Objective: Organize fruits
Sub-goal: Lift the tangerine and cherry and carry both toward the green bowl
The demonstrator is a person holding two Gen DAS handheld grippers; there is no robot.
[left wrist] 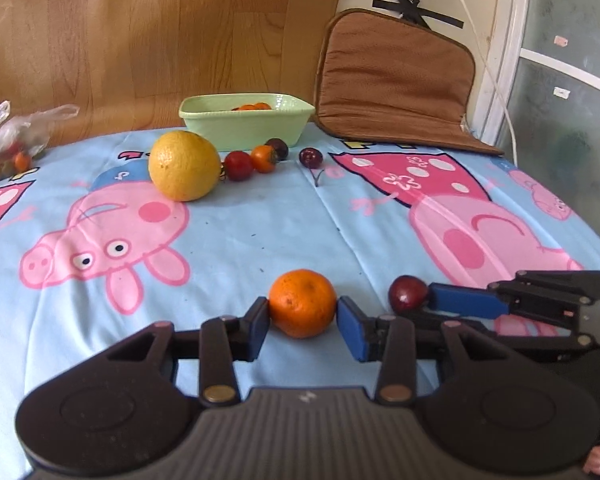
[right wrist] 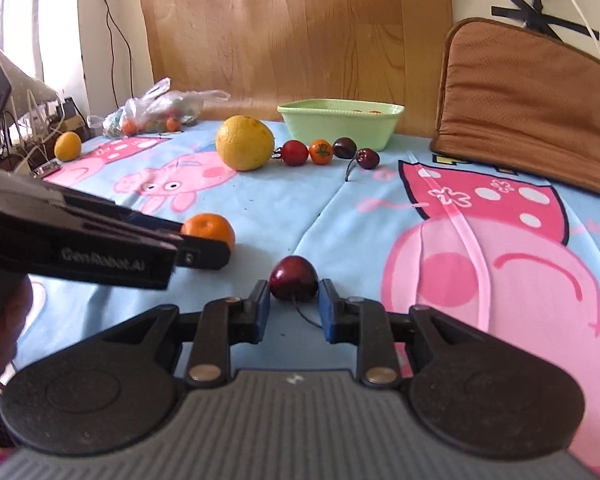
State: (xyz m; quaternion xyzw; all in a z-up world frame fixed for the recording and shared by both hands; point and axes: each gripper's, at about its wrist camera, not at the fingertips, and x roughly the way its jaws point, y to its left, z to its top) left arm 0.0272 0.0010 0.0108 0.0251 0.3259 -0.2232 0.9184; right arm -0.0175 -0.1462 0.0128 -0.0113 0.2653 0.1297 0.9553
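Two grippers work near the front of the blue cartoon-pig tablecloth (left wrist: 260,216): the left gripper (left wrist: 302,322) has its pads closed against a small orange mandarin (left wrist: 302,303), and the right gripper (right wrist: 293,305), just to its right, pinches a dark red cherry (right wrist: 293,283). Far back stands a pale green rectangular bowl (left wrist: 246,123).
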